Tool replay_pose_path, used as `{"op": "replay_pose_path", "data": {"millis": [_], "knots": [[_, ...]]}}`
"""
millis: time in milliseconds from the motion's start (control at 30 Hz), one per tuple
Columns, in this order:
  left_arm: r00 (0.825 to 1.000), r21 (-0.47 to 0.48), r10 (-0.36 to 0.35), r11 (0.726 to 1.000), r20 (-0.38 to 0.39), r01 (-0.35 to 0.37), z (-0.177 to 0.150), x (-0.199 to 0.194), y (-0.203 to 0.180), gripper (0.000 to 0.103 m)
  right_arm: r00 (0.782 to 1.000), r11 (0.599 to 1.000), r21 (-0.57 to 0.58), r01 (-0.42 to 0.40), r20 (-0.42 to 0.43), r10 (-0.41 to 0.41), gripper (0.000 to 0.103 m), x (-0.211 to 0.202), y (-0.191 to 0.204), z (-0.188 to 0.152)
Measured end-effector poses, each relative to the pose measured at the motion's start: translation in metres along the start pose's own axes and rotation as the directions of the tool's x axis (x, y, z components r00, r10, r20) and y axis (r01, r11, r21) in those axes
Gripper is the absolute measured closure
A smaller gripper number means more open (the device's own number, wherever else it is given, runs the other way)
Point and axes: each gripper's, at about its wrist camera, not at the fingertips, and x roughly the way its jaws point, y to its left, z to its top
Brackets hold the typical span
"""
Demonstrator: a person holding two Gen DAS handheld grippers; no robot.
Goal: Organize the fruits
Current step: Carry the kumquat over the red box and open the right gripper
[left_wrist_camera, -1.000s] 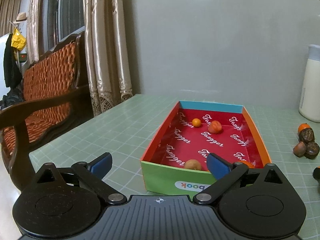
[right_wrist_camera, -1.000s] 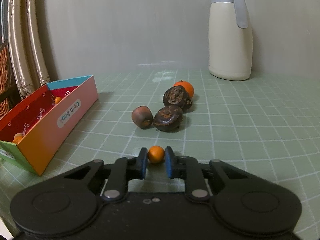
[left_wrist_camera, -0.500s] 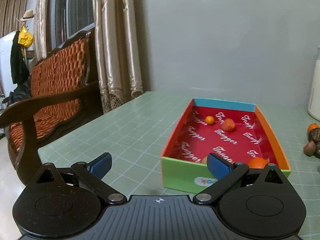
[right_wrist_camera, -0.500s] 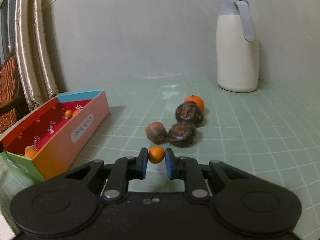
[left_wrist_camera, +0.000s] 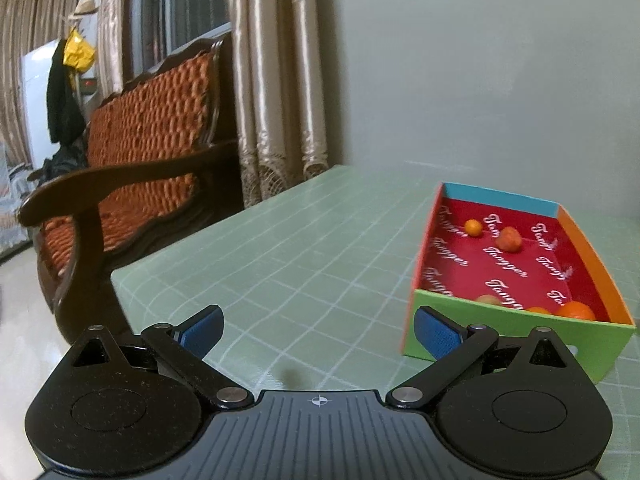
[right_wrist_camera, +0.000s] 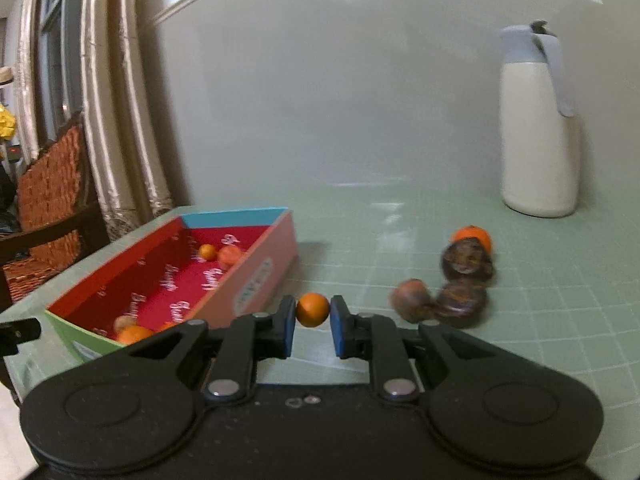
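We see the right gripper (right_wrist_camera: 313, 316) clamped on a small orange fruit (right_wrist_camera: 312, 309); left gripper (left_wrist_camera: 318, 330) wide open, empty, beside the box (left_wrist_camera: 520, 332).

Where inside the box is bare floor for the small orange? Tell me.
The middle of the box floor is bare. Its far end holds two fruits, its near end three or so. The small orange is clamped in the right tool.

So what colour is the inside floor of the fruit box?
Red with white script lettering on the box floor, clearest in the left wrist view.
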Motion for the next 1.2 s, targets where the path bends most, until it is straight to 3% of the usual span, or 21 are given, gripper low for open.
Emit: {"op": "replay_pose_path", "data": {"millis": [333, 600, 833, 1033, 1200], "knots": [[1.0, 0.008, 0.023, 1.0, -0.001, -0.023, -0.005, 0.001, 0.008, 0.002, 0.989, 0.99, -0.029, -0.138, 0.054, 0.14, 0.086, -0.001, 0.03, 0.006], [0.999, 0.01, 0.033, 0.999, -0.005, -0.033, -0.007, 0.001, 0.014, 0.002, 0.974, 0.97, -0.109, -0.219, 0.028, 0.223, 0.086, 0.008, 0.062, 0.003], [0.999, 0.014, 0.033, 0.999, -0.006, -0.033, -0.007, 0.001, 0.015, 0.002, 0.975, 0.965, -0.141, -0.223, -0.005, 0.224, 0.086, 0.015, 0.075, -0.002], [0.999, 0.013, 0.031, 0.999, -0.005, -0.031, -0.007, 0.002, 0.016, 0.002, 0.977, 0.97, -0.121, -0.213, 0.002, 0.215, 0.073, 0.014, 0.07, -0.004], [0.999, 0.01, 0.032, 0.999, -0.004, -0.032, -0.007, 0.001, 0.016, 0.002, 0.977, 0.974, -0.08, -0.213, 0.014, 0.214, 0.071, 0.014, 0.063, -0.001]]}}
